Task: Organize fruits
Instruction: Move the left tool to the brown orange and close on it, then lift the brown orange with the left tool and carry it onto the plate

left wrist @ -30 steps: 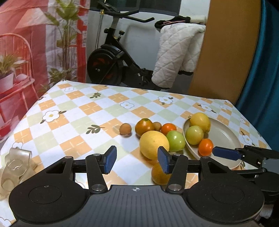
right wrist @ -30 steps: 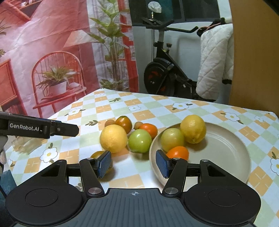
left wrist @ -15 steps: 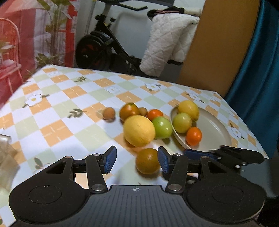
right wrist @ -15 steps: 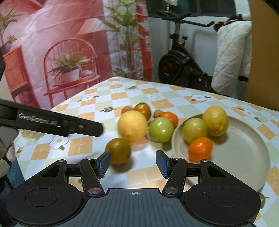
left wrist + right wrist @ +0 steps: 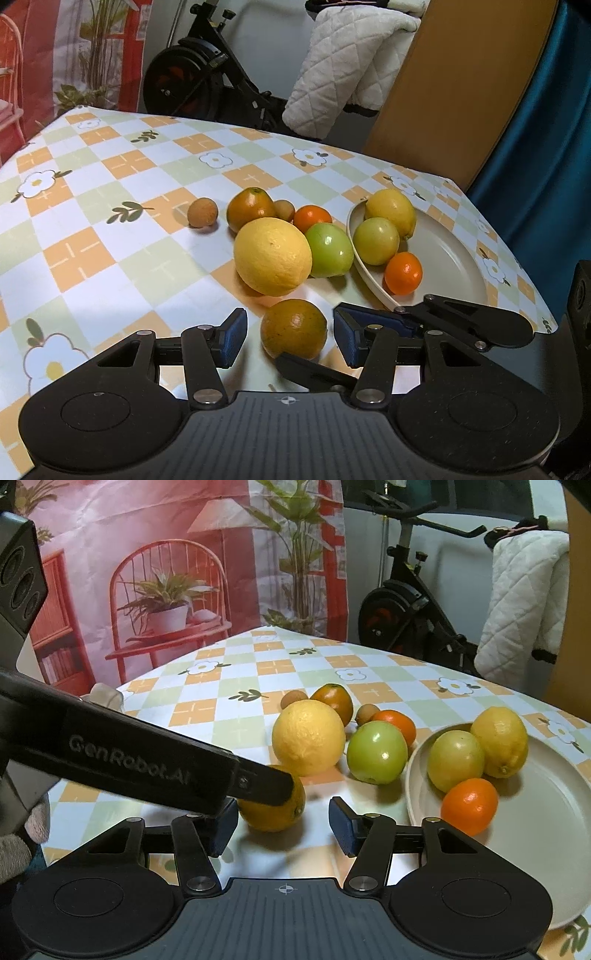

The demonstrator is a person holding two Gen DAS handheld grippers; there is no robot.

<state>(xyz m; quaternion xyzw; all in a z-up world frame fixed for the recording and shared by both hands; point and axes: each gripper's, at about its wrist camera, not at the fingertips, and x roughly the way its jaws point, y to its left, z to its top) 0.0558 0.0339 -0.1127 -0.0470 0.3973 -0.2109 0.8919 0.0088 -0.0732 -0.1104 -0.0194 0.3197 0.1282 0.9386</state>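
Observation:
A dark orange fruit lies on the checked tablecloth, in front of a large yellow citrus. My left gripper is open, with a gap between each pad and the fruit. My right gripper is open too. The same fruit sits by its left pad, well clear of the other. In the left wrist view the right gripper reaches in from the right. A left finger crosses over the fruit. The beige plate holds a lemon, a yellow-green fruit and a small orange.
A green fruit, a brownish-orange fruit, a small orange and two small brown balls lie behind the citrus. Beyond the table's far edge are an exercise bike, a quilted white cloth and a teal curtain.
Both grippers have sunk and closed in on the dark orange fruit, which now lies between both pairs of fingers. The left finger has slid over it in the right wrist view.

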